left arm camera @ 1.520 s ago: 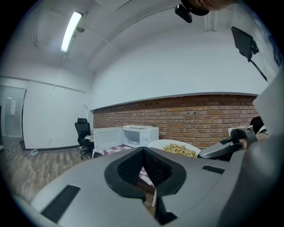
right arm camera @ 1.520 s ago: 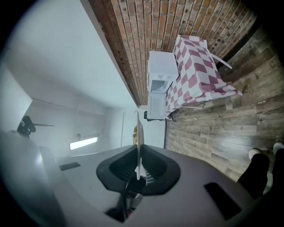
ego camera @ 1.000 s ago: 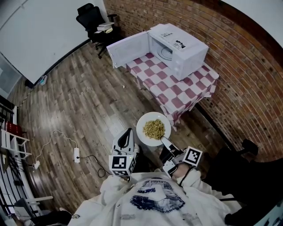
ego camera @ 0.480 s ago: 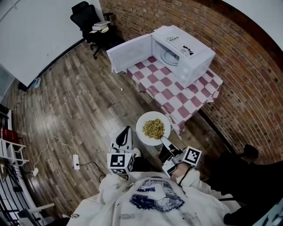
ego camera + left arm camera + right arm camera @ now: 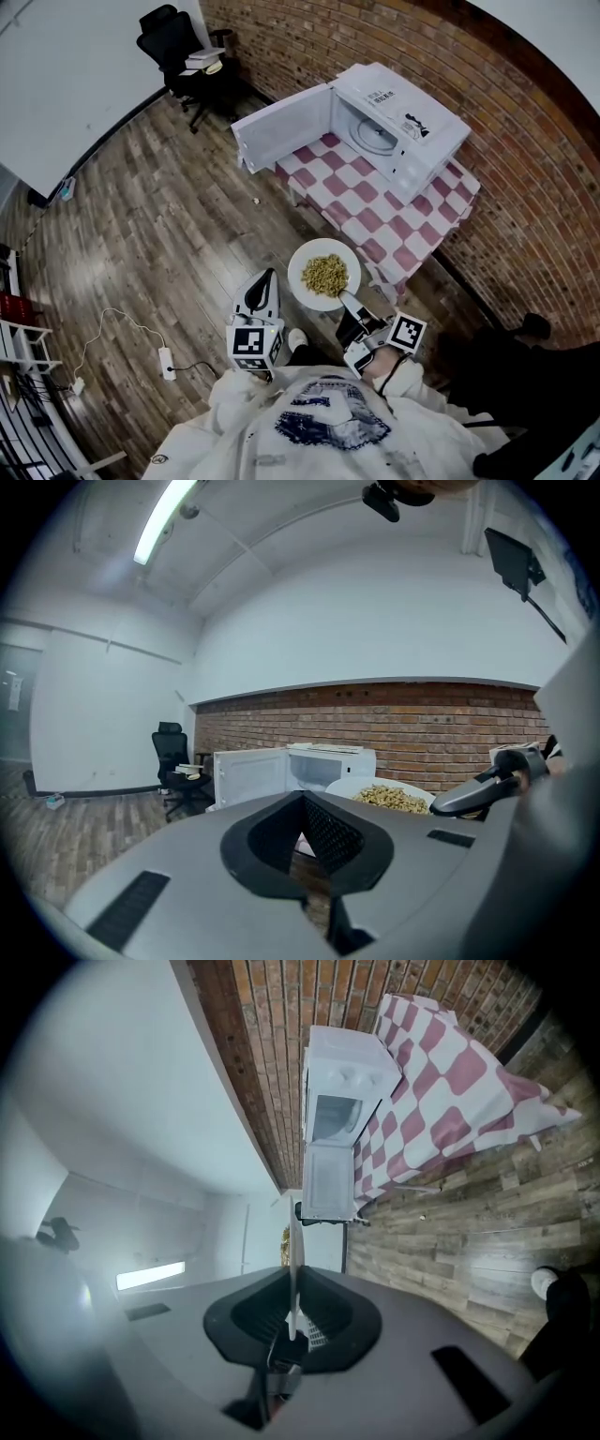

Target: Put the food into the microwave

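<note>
Office-like room: brick wall [image 5: 534, 187], wood floor [image 5: 159, 225], office chair [image 5: 173, 42], microwave [image 5: 412, 117] on table [image 5: 375, 211].

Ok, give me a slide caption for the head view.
Right gripper holds a plate of food by its rim; open microwave sits on the checkered table.

The person carrying the plate [image 5: 324, 274] draws nearer the table [image 5: 361, 202]; the open microwave [image 5: 398, 127] sits lower and further right in the head view than a second ago, and the checked cloth now runs alongside the plate. On the floor, the office chair [image 5: 169, 37] slips toward the top left corner; the power strip [image 5: 165, 361] slides down the frame.
</note>
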A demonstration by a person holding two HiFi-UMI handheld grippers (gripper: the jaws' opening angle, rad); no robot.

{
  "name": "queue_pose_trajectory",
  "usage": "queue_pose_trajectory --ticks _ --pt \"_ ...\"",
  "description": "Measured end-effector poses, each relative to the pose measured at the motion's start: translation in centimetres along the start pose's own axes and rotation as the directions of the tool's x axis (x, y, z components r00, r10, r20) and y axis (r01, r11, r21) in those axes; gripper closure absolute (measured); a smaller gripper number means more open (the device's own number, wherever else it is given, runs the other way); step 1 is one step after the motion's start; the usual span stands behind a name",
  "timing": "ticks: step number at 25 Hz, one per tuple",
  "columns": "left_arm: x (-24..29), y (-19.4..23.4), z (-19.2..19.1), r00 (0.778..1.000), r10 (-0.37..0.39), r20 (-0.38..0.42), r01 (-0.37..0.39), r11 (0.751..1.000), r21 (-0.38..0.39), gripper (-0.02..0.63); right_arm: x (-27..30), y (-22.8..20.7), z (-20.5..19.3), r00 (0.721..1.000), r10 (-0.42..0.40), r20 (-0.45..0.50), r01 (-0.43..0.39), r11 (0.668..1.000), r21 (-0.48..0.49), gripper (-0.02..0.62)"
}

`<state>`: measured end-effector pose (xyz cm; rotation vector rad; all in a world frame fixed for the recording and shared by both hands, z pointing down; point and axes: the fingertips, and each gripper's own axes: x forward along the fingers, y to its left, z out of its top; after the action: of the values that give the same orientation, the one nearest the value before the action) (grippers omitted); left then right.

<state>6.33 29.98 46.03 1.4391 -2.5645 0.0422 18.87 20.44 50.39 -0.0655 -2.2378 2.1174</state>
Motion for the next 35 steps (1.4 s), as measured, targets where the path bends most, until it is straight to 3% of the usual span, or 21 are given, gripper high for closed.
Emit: queue_pose_trajectory --ticks 13,25,35 --pt "3.0 8.5 0.4 0.999 -0.040 -0.012 0.040 0.999 0.008 0.598 9.1 -0.4 -1.4 0.999 0.001 0.032 -0.001 1.000 0.009 0.563" --pt "6.1 10.0 0.0 0.997 -0.071 -0.025 0.071 0.997 -0.007 0.598 12.2 -1.0 0.4 0.999 -0.019 0.049 0.019 1.000 0.005 0.565" --pt "11.9 12.3 0.9 0.997 -0.072 -0.039 0.072 0.997 0.000 0.598 16.8 -1.4 4.8 0.998 -0.014 0.063 0.013 1.000 0.017 0.565"
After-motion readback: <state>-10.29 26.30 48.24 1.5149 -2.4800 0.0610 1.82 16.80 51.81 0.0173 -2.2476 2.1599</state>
